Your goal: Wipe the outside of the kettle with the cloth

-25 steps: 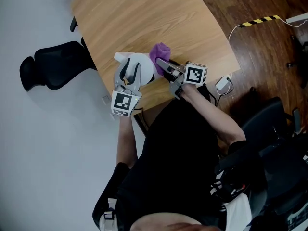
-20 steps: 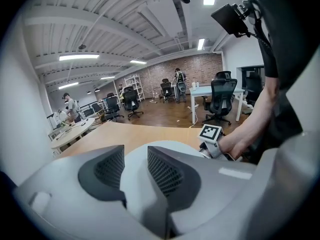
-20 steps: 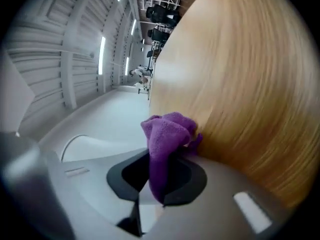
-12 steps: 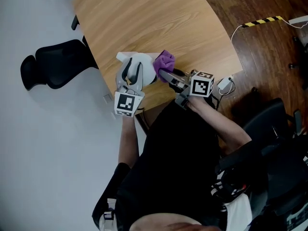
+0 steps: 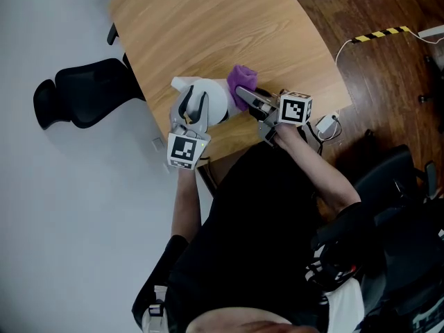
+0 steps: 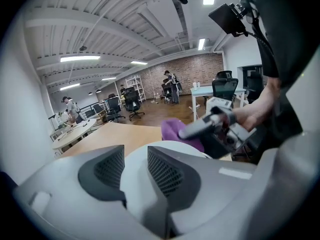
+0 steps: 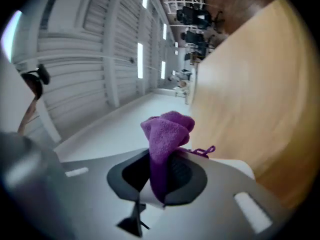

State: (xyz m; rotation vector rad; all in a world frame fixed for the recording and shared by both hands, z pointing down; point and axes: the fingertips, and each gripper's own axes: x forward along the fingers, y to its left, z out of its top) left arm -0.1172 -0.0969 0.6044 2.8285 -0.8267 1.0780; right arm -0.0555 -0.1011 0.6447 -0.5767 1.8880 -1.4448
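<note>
A white kettle (image 5: pixel 214 100) stands near the front edge of the wooden table (image 5: pixel 208 26). My left gripper (image 5: pixel 194 107) reaches over its top from the near side and is shut on a white part of it, seen between the pads in the left gripper view (image 6: pixel 135 156). My right gripper (image 5: pixel 248 96) is shut on a bunched purple cloth (image 5: pixel 243 78) and holds it against the kettle's right side. In the right gripper view the cloth (image 7: pixel 167 129) sticks out from between the fingers. The left gripper view shows the cloth (image 6: pixel 172 130) just behind the kettle's dome (image 6: pixel 192 151).
A black chair (image 5: pixel 83 99) stands off the table's left edge. On the wood floor to the right lie a white adapter with its cable (image 5: pixel 325 123) and a strip of yellow-black tape (image 5: pixel 378 35). The table's far half is bare wood.
The right gripper and the cloth have shifted a little to the right along the kettle's side. The left gripper keeps its hold on the kettle.
</note>
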